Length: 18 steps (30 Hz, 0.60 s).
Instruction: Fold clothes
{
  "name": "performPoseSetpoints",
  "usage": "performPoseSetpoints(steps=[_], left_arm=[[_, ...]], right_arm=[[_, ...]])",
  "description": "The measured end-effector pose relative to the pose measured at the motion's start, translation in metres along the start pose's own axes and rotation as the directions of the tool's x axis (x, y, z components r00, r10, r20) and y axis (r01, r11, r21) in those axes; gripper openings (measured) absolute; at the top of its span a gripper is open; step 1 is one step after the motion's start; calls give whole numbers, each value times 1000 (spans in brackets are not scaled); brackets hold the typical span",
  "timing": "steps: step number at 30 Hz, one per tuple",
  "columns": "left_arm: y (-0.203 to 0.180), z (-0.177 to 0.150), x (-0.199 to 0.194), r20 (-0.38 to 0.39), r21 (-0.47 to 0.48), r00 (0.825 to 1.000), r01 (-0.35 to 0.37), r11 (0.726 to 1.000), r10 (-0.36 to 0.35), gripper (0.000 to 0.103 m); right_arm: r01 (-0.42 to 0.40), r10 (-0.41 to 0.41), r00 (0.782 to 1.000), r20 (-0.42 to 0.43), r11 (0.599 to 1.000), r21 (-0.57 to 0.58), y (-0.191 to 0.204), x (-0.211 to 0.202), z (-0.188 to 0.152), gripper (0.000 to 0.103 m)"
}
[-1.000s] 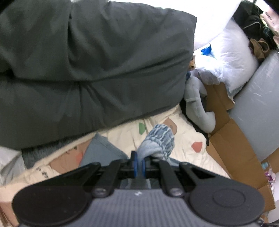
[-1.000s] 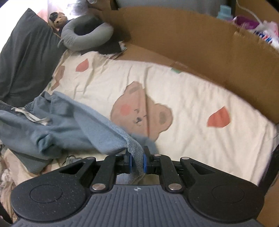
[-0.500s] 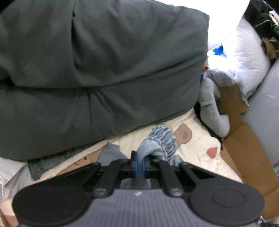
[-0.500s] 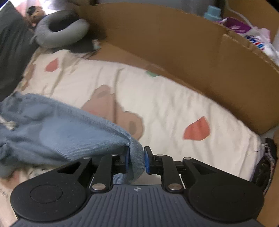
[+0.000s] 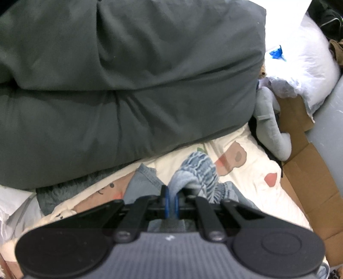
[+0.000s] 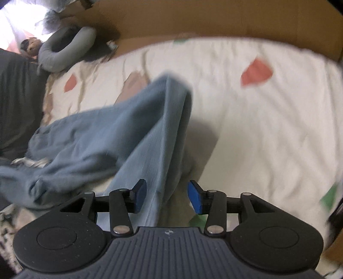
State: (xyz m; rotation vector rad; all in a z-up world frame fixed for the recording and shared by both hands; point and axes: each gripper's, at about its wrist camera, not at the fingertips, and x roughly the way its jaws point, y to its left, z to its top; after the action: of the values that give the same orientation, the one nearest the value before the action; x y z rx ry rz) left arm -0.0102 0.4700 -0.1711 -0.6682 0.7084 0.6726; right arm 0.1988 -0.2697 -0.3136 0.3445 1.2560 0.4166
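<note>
Our left tool (image 5: 170, 198) pinches a bunched fold of the blue pants (image 6: 137, 128), raised above the bed (image 6: 268, 120). Our right tool (image 6: 167, 198) stands spread, one pant leg lying loose between its fingers. The pants sprawl across the bear-print sheet, a dark duvet (image 5: 128, 75) behind, cardboard (image 6: 203, 19) along the far edge.

Faded blue denim on the trousers (image 6: 120, 131), with a paler, streaky blue-and-white ribbed cuff (image 5: 198, 169) showing ahead of the left gripper's bright blue pads (image 5: 164, 200). Beneath lies a cream bedsheet (image 6: 268, 120) printed with coral-red patches and a brown bear. Dark charcoal-grey duvet (image 5: 120, 81) beyond, pale grey neck pillow (image 6: 64, 48) far left of the right gripper, plain brown cardboard (image 6: 193, 19) behind.
</note>
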Motion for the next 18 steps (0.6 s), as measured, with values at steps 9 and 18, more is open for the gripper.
performPoseSetpoints(steps=[9, 18], left_arm=[[0, 0, 2, -22, 18, 1000, -19, 1000, 19, 5], [-10, -7, -4, -24, 14, 998, -60, 998, 60, 6]], right_arm=[[-121, 122, 988, -98, 992, 19, 11, 43, -52, 30], [-51, 41, 995, -95, 992, -113, 19, 19, -37, 1]])
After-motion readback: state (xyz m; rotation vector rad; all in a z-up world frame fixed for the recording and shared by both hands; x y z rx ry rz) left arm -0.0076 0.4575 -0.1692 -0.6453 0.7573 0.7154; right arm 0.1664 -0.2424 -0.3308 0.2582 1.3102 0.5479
